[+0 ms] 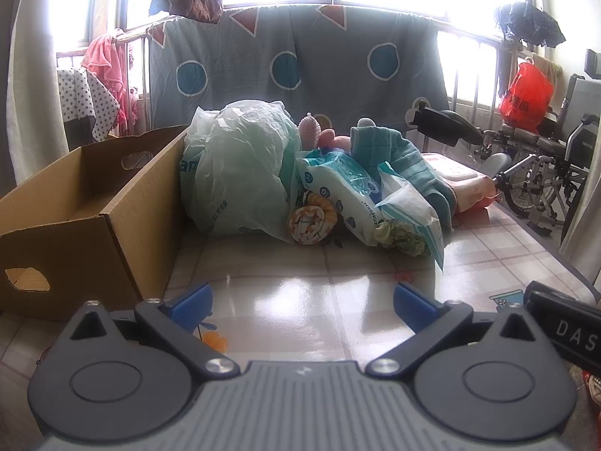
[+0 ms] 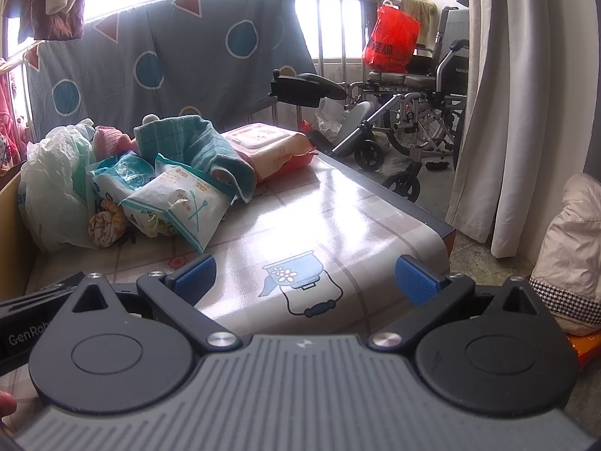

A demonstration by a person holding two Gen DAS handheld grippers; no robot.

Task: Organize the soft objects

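- Pile of soft packs (image 1: 338, 191) sits mid-frame, dead ahead of our left gripper (image 1: 302, 302), beside the cardboard box (image 1: 94, 203) at left.
- Both our grippers, right gripper (image 2: 304, 280) included, gape apart, holding nothing.

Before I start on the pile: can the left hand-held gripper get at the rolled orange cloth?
Probably yes: the left hand-held gripper is open, with bare tabletop between it and the rolled orange cloth at the pile's front.

Black tool (image 1: 302, 302), blue pads (image 1: 191, 300) (silver screws)
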